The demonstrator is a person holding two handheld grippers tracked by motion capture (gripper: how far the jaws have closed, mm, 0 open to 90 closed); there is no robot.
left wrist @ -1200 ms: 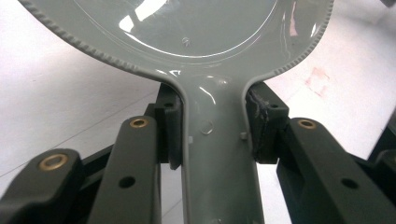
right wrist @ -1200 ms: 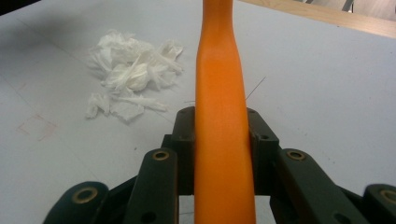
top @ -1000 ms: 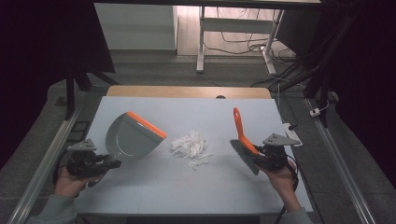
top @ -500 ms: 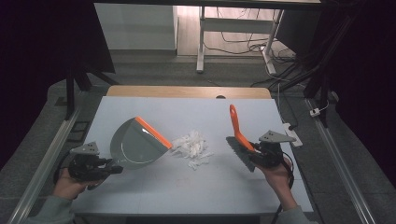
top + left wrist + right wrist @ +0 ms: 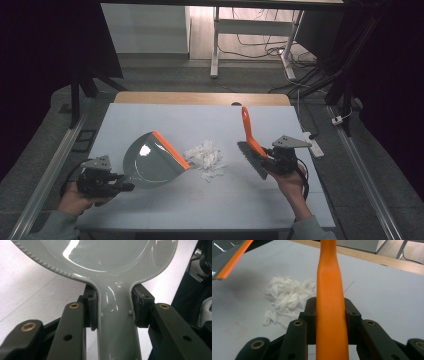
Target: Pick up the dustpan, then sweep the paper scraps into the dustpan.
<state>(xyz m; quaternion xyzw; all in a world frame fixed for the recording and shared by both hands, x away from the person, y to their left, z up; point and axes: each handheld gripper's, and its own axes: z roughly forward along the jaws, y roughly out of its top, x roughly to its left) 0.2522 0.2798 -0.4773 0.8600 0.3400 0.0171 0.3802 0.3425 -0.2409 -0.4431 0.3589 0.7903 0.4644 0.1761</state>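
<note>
Now my left gripper (image 5: 121,186) clamps the grey dustpan (image 5: 150,161) handle, my right gripper (image 5: 264,163) clamps the orange brush (image 5: 248,135); paper scraps (image 5: 205,156) lie between them on the desk (image 5: 215,120).

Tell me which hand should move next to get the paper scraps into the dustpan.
Right, probably. The right gripper holds the brush beside the paper scraps, while the left gripper has the dustpan lip at the pile's opposite side.
</note>
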